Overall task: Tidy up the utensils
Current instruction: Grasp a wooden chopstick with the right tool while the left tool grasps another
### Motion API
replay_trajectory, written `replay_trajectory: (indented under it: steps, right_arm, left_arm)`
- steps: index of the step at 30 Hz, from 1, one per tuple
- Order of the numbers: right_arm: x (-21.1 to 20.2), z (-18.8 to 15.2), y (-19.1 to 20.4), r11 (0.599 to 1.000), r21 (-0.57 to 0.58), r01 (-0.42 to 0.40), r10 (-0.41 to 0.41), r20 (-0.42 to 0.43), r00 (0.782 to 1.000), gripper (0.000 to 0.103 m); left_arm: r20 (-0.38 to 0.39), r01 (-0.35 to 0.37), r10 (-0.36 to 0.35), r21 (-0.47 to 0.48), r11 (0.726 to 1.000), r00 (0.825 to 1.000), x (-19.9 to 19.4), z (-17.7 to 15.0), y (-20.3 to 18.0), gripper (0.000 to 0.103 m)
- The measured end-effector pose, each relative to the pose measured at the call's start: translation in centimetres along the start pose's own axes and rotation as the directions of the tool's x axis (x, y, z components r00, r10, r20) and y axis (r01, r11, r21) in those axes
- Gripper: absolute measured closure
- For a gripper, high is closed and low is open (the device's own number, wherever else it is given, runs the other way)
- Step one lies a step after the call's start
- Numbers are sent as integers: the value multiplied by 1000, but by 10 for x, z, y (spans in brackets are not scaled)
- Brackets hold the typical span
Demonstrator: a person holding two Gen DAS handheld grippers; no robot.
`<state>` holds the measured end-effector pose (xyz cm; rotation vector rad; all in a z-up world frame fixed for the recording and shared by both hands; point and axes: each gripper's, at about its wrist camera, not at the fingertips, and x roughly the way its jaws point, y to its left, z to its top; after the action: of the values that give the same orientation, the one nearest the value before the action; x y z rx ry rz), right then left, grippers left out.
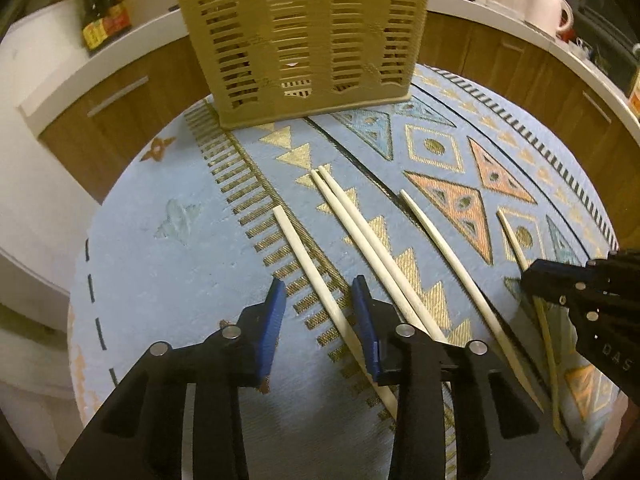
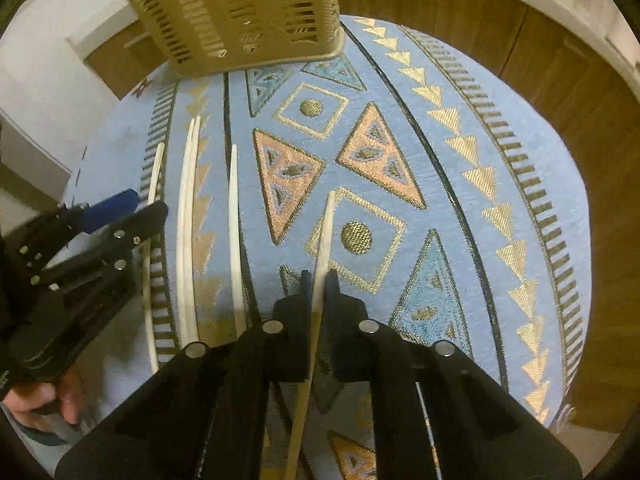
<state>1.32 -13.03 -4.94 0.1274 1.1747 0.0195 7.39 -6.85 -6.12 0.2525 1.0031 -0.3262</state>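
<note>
My left gripper (image 1: 320,300) is hanging with jaws apart over one chopstick (image 1: 304,256), with a touching pair (image 1: 360,224) lying just beside it. The slotted holder (image 1: 300,40) is blocking the far edge of the counter (image 1: 160,280). My right gripper (image 2: 318,280) is crowding the right side.

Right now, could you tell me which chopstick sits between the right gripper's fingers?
The rightmost chopstick, lying apart over the gold-outlined diamond; the right gripper has closed on it.
</note>
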Motion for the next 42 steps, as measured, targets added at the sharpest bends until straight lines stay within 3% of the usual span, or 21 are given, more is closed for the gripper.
replay_trajectory:
  steps: [3, 7, 10, 14, 20, 22, 24, 28, 35, 39, 40, 42]
  right_arm:
    - [-2, 0, 2, 1000, -17, 3, -3, 4, 1000, 98]
    - [-7, 13, -5, 1000, 11, -1, 1, 27, 1000, 98]
    - [-9, 24, -16, 999, 34, -12, 11, 42, 999, 98]
    - [-11, 33, -25, 999, 38, -2, 0, 49, 999, 98]
    - [10, 45, -36, 998, 41, -38, 38, -5, 999, 98]
    - [13, 46, -36, 998, 36, -54, 55, -12, 998, 97]
    - [13, 47, -36, 997, 27, -68, 69, -30, 997, 94]
    - [14, 50, -39, 991, 40, -126, 129, -72, 989, 81]
    - [12, 43, -28, 997, -28, -77, 73, -116, 991, 81]
    - [16, 43, -17, 997, -69, -28, 20, -117, 993, 98]
    - [16, 43, -18, 997, -67, -34, 26, -118, 993, 98]
    - [16, 43, -19, 997, -60, -40, 34, -111, 993, 98]
  left_arm:
    - [2, -12, 12, 38, 999, 1000, -4, -3, -4, 94]
    - [-6, 31, -31, 41, 999, 1000, -4, -4, -1, 99]
    - [-13, 72, -72, -1, 997, 997, -5, -4, 13, 99]
    - [-7, 59, -59, -45, 997, 998, -6, -4, 29, 99]
    - [-50, 143, -149, -103, 984, 988, -2, -3, 49, 98]
    - [-69, 196, -205, -123, 973, 976, 0, 0, 54, 86]
    - [-88, 234, -246, -122, 964, 965, 1, 4, 58, 83]
    - [-133, 196, -204, -73, 978, 970, 5, 8, 57, 83]
    - [-199, 177, -170, 21, 984, 965, 8, 16, 49, 83]
    - [-208, 116, -95, 91, 989, 974, 9, 16, 36, 87]
    - [-198, 77, -53, 116, 990, 979, 9, 14, 33, 98]
    - [-177, 59, -35, 129, 990, 984, 9, 13, 28, 99]
